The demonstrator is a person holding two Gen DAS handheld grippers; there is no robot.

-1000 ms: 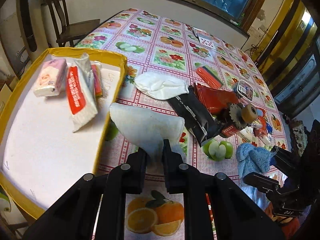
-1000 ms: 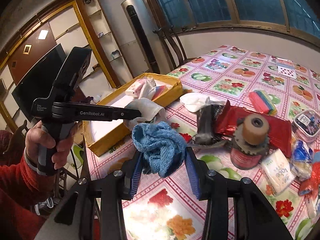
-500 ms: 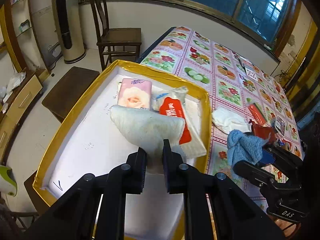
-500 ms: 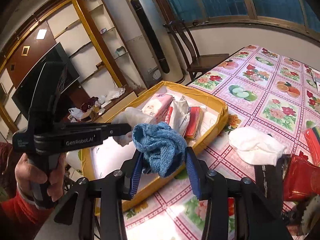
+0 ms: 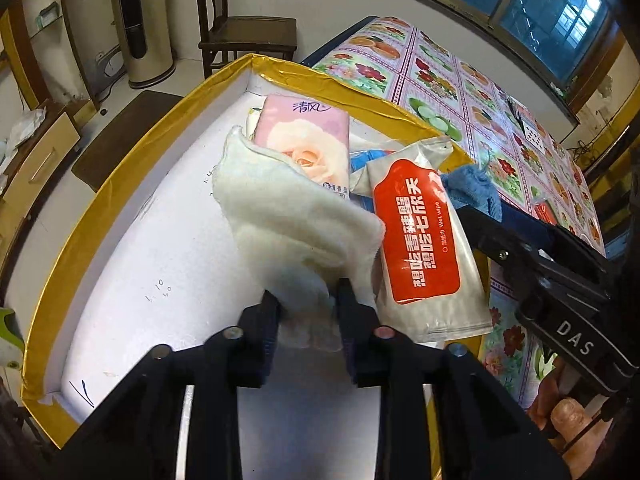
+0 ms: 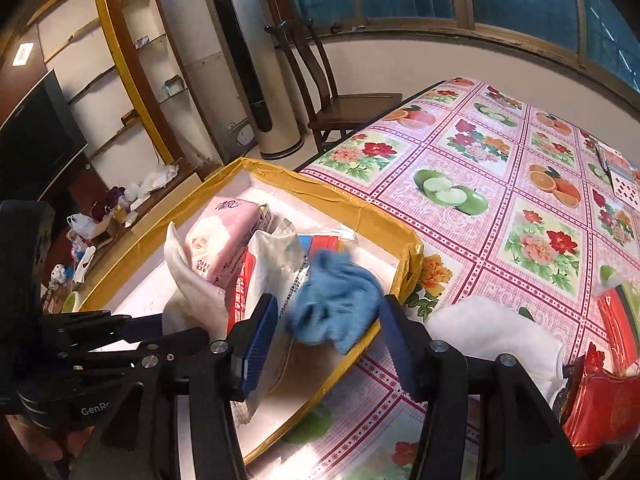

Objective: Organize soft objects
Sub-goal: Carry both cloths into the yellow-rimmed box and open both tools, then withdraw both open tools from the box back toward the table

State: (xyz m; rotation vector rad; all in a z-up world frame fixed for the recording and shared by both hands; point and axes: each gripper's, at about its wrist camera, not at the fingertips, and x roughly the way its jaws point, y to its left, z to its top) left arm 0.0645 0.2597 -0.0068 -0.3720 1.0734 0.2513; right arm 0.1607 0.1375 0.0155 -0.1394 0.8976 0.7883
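My left gripper (image 5: 310,308) is shut on a white cloth (image 5: 292,216) and holds it low over the white floor of the yellow-rimmed box (image 5: 120,184). In the right wrist view the same white cloth (image 6: 188,292) hangs beside a pink tissue pack (image 6: 224,236). My right gripper (image 6: 328,340) stands open over the box's near rim. A blue cloth (image 6: 336,304) sits loose and blurred between its fingers, with a gap at the left pad. A red and white wet wipe pack (image 5: 424,240) lies in the box next to the tissue pack (image 5: 308,136).
The box (image 6: 360,208) rests at the left end of a table with a flowered cloth (image 6: 520,200). Another white cloth (image 6: 492,332) and a red packet (image 6: 612,408) lie on the table to the right. A wooden chair (image 6: 352,104) stands behind the box.
Both grippers have moved left from the table to over the box. The right gripper's fingers have spread and let go of the blue cloth. The left one still grips the white cloth.
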